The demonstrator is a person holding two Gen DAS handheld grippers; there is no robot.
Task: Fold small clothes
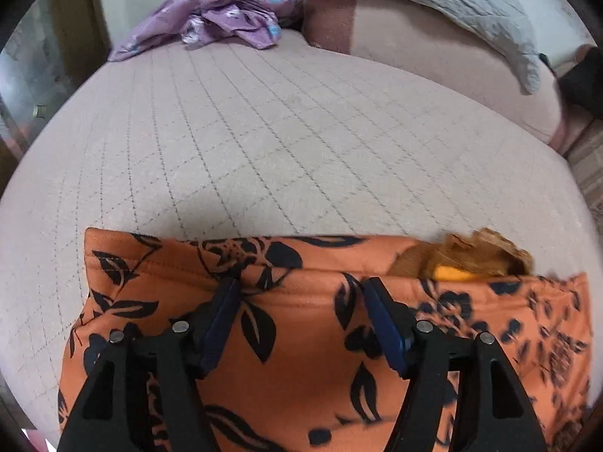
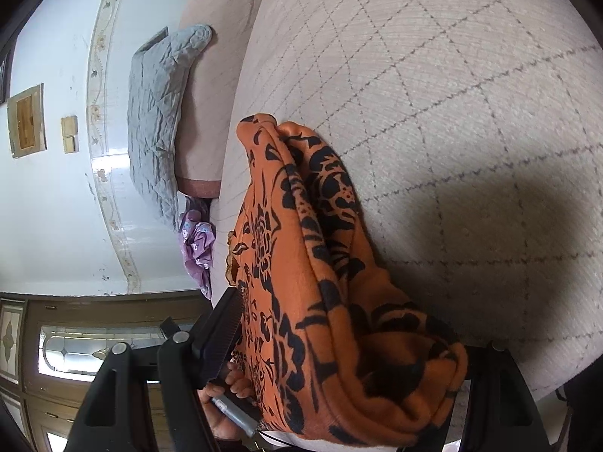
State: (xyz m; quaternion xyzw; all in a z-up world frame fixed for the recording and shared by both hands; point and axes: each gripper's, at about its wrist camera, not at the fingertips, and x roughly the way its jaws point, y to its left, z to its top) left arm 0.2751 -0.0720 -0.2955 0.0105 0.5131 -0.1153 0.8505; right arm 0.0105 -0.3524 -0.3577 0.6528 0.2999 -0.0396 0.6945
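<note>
Orange floral garment (image 1: pixel 301 339) between left tongs (image 1: pixel 299 290)

1. My left gripper (image 1: pixel 299 290) sits bottom centre of its own view, fingers (image 1: pixel 222 320) spread wide apart with nothing pinched between them.
2. My right gripper (image 2: pixel 339 339) fills the bottom of its view, rolled sideways. Only the left finger (image 2: pixel 222 335) shows; the other one's buried, so I can't call the grip.
3. There's a bare hand (image 2: pixel 226 403) at the bottom centre-left of that view.
</note>
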